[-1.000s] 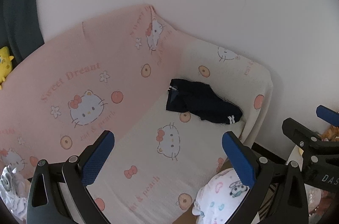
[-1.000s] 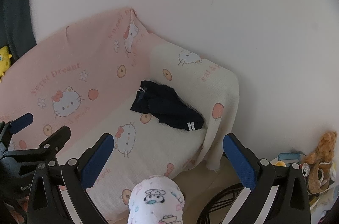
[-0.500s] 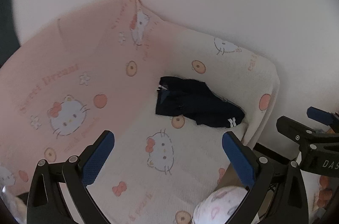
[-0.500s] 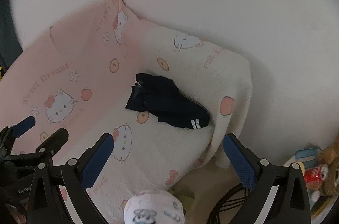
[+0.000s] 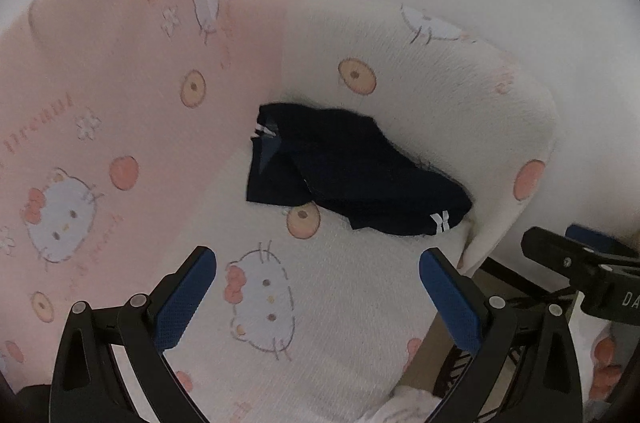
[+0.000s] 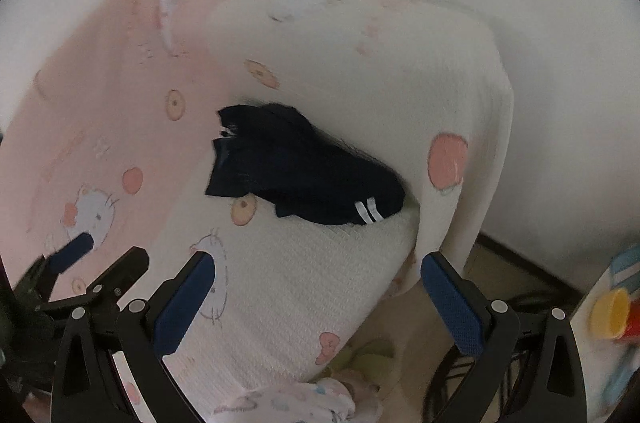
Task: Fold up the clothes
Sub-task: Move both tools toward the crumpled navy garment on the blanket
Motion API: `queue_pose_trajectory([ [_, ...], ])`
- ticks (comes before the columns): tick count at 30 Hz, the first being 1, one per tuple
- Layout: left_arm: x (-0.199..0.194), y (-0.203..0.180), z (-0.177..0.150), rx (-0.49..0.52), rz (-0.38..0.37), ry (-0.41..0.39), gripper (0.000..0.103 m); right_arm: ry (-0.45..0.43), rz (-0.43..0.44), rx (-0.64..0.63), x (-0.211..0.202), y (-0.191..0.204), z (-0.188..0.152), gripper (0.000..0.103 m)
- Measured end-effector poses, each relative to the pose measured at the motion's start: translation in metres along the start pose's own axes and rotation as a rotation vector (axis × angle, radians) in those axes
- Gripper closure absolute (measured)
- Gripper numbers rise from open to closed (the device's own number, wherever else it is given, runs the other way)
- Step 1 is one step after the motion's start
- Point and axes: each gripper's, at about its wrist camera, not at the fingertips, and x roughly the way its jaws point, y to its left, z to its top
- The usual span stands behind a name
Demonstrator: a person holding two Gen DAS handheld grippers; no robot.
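left claw (image 5: pixel 318 287): wide, empty, low centre | right claw (image 6: pixel 318 287): wide, empty, low centre | garment (image 5: pixel 352 179): dark, crumpled, mid-frame on sofa (image 5: pixel 420 95) seat against armrest

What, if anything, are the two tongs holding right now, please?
Nothing is held. The left tongs and the right tongs are both open and empty, short of the dark garment that lies on the covered sofa.

Navy garment (image 5: pixel 352 175) with two white stripes, pink-and-white cat-print sofa cover (image 5: pixel 120 71), blue-padded black left gripper (image 5: pixel 318 297)
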Motion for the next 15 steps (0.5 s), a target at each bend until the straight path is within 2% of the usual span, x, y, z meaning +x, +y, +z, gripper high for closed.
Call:
queue_pose_trajectory([
  [5, 0.037, 0.0, 0.005, -0.036, -0.054, 0.043, 0.0, 0.053, 0.076, 0.13, 0.035, -0.026, 0.003, 0.0],
  [11, 0.092, 0.001, 0.008, -0.107, -0.201, 0.055, 0.0, 0.069, 0.21, 0.331, 0.076, -0.06, -0.001, 0.0],
  [15, 0.131, -0.001, 0.01, -0.107, -0.173, 0.108, 0.0, 0.053, 0.293, 0.466, 0.102, -0.081, -0.003, 0.002],
])
